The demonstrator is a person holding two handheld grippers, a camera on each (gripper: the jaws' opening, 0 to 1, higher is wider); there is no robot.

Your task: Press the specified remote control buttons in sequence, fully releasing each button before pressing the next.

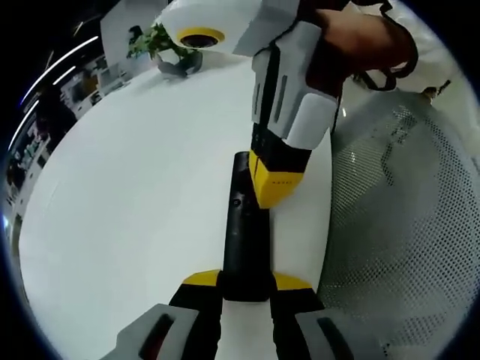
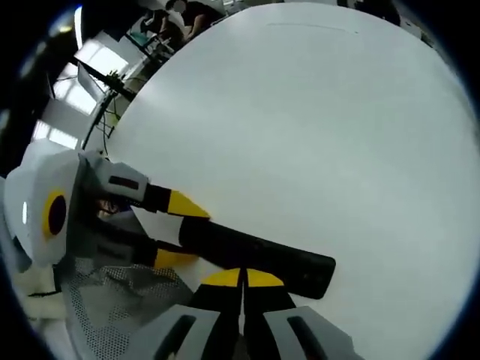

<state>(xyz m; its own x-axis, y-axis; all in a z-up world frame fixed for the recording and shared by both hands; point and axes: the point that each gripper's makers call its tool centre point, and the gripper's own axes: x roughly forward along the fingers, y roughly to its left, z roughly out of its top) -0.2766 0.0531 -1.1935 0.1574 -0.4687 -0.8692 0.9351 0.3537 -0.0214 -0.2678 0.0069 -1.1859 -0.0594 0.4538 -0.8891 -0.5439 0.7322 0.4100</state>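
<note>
The remote control [image 1: 245,240] is clamped by the left gripper [image 1: 246,289]; the closed right gripper [image 2: 241,279] is pressed onto it. Full release is judged next.

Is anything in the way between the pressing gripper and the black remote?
Nothing visible is in the way. The right gripper has its yellow tips right at the remote, with its fingers together, while the left gripper holds the remote's near end over the white table.
</note>
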